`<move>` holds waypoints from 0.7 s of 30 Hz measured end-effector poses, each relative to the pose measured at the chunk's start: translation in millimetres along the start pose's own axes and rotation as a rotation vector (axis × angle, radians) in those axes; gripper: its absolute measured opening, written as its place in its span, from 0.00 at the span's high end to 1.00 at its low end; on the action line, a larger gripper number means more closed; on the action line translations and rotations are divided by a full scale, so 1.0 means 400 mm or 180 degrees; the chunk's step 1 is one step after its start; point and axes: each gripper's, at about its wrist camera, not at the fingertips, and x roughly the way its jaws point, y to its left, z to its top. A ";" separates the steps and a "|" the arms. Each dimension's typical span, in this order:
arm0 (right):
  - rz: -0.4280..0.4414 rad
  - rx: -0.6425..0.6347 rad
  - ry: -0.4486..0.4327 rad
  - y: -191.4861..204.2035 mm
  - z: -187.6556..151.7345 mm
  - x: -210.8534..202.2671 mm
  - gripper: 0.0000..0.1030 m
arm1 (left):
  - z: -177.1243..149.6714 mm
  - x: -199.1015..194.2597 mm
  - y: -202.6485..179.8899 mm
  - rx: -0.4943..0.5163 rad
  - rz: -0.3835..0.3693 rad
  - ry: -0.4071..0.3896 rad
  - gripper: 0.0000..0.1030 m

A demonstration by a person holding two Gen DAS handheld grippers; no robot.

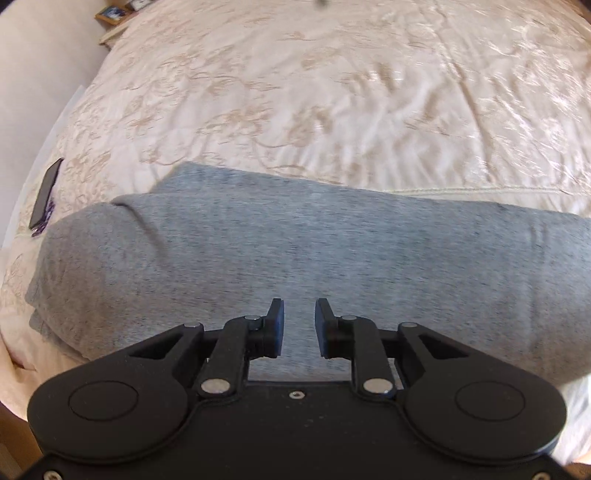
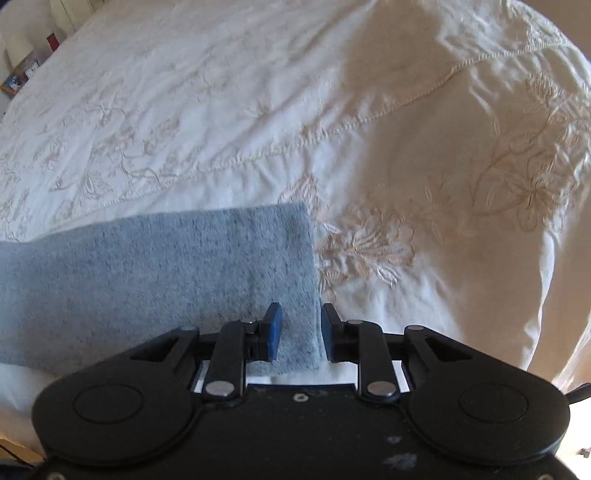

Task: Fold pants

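The grey pants (image 1: 280, 258) lie flat across the cream embroidered bedspread (image 1: 332, 92), folded lengthwise into a long band. My left gripper (image 1: 299, 317) is open and empty, hovering over the band's near side. In the right wrist view the leg end of the pants (image 2: 184, 273) lies with its hem edge running straight down on the right. My right gripper (image 2: 301, 321) is open and empty, its fingers straddling that hem edge near the front corner, just above the cloth.
A dark phone (image 1: 46, 194) lies on the bedspread's left edge. Framed items (image 1: 112, 14) stand on a surface at the far left. Small objects (image 2: 22, 70) sit beyond the bed's far left corner. The bedspread (image 2: 424, 147) stretches right of the pants.
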 end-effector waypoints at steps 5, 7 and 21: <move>0.0232 -0.0163 -0.0176 0.135 0.045 -0.050 0.74 | -0.070 0.138 0.128 -0.0341 0.0153 0.0547 0.71; 0.0342 -0.0214 -0.0147 0.218 0.057 -0.052 0.74 | -0.120 0.168 0.151 -0.0195 -0.0040 0.0720 0.71; 0.1556 -0.1173 0.0240 1.018 -0.013 -0.043 0.73 | -0.056 0.037 0.620 -0.0140 0.0242 0.0073 0.57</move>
